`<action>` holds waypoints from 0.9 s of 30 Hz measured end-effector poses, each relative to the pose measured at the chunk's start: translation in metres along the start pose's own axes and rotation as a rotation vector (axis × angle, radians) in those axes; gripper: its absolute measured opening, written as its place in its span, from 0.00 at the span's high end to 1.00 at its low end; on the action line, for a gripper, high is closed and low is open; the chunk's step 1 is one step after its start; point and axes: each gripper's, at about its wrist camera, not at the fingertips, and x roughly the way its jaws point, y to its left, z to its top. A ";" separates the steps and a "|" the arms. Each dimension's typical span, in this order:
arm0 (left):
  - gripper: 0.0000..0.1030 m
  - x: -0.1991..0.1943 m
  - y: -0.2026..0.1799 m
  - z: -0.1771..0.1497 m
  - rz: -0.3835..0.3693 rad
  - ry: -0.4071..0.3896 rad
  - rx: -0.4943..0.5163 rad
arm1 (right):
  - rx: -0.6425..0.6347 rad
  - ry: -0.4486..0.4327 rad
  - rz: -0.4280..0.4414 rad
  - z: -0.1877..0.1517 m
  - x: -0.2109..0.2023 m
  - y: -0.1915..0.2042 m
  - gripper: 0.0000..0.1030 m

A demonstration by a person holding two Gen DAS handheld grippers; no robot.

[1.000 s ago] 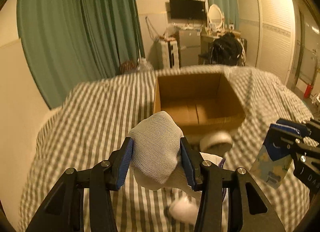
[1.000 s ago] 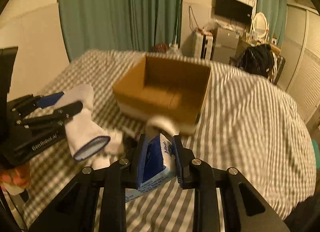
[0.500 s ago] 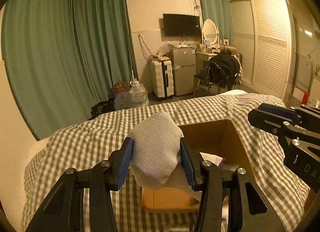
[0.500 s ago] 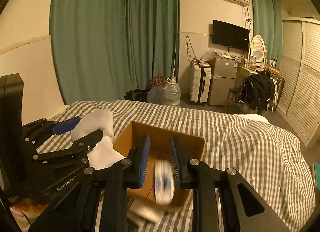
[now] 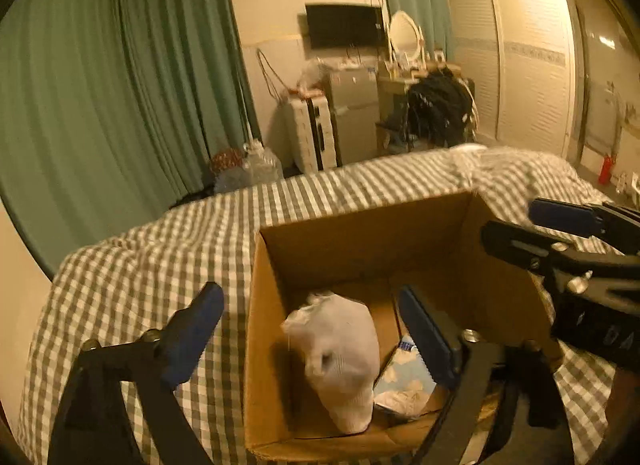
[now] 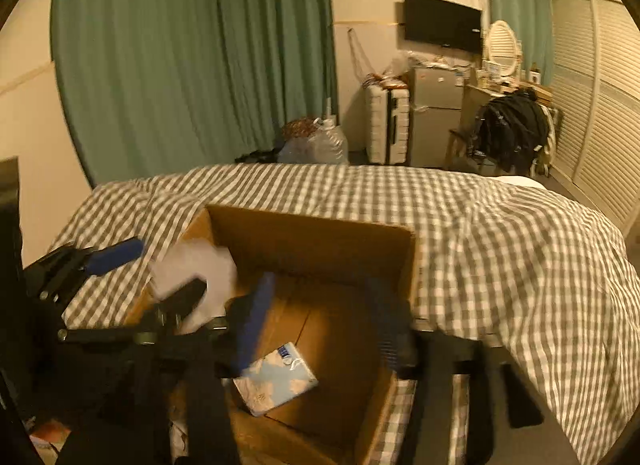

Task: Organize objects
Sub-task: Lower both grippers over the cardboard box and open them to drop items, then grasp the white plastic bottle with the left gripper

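An open cardboard box (image 5: 360, 237) (image 6: 312, 241) sits on the checked bed. A white sock (image 5: 340, 357) lies loose inside it at the near left; in the right wrist view it is a white blur (image 6: 196, 265). A blue packet with clouds (image 6: 276, 377) lies on the box floor, its corner visible in the left wrist view (image 5: 404, 381). My left gripper (image 5: 308, 329) is open over the box, jaws wide apart around the sock without touching it. My right gripper (image 6: 320, 321) is open and empty above the packet; it also shows in the left wrist view (image 5: 560, 233).
The grey-and-white checked cover (image 6: 500, 233) spreads around the box. Green curtains (image 6: 192, 57), a white suitcase (image 6: 386, 125), a small fridge (image 6: 436, 113) and a chair with dark clothes (image 6: 508, 133) stand beyond the bed's far edge.
Both grippers moved over the box and opened. The sock dropped from the left gripper and the blue packet from the right; both now lie in the box.
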 end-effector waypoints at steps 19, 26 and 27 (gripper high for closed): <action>0.04 -0.111 0.014 -0.108 0.019 0.144 -0.195 | 0.092 0.053 -0.004 -0.109 -0.108 0.005 0.28; 0.04 -0.110 0.002 -0.163 -0.001 0.271 -0.226 | 0.053 0.117 -0.010 -0.138 -0.111 0.015 0.28; 0.04 -0.107 -0.001 -0.171 -0.014 0.291 -0.229 | 0.047 0.128 -0.010 -0.143 -0.111 0.016 0.28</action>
